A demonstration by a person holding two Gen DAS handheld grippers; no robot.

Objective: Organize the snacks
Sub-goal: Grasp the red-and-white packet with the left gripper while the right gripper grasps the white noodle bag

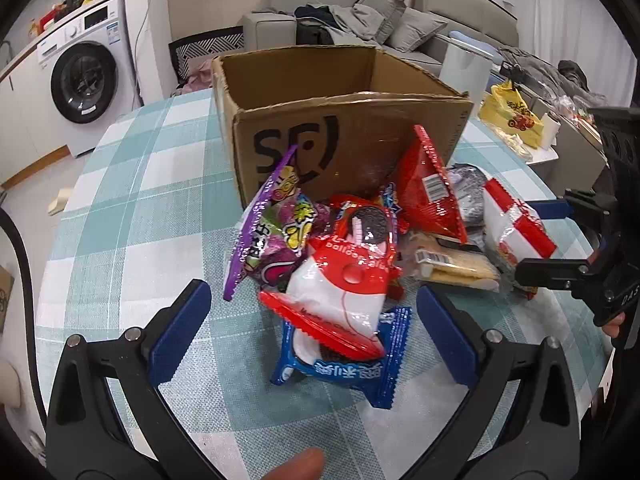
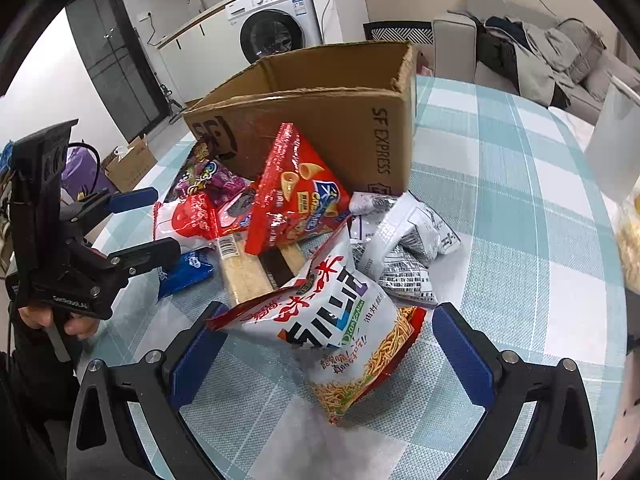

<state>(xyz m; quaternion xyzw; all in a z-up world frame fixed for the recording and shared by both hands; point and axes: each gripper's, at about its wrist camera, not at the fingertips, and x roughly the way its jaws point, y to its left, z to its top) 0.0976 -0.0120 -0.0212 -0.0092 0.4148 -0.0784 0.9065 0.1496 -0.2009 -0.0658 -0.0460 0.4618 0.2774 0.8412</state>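
Note:
An open cardboard box [image 1: 344, 132] [image 2: 320, 120] stands on the checked table. A heap of snack packs lies against its front. My left gripper [image 1: 314, 332] [image 2: 140, 226] is open, its fingers either side of a red-and-white Oreo pack [image 1: 348, 280] that rests on a blue Oreo pack [image 1: 344, 360]. A purple candy bag [image 1: 272, 224] and a red cone-snack bag [image 1: 428, 188] [image 2: 296, 188] lean on the box. My right gripper [image 2: 330, 354] [image 1: 556, 240] is open around a white noodle-snack bag [image 2: 340, 328] [image 1: 516, 224]. A wafer pack [image 2: 244, 272] lies behind that bag.
A grey-and-white bag [image 2: 400, 240] lies right of the heap. The teal checked tablecloth [image 1: 140, 220] reaches the round edge at left. A washing machine [image 1: 84, 76], a sofa [image 1: 400, 20] and a yellow bag [image 1: 516, 116] stand beyond. A hand [image 2: 52, 320] grips the left handle.

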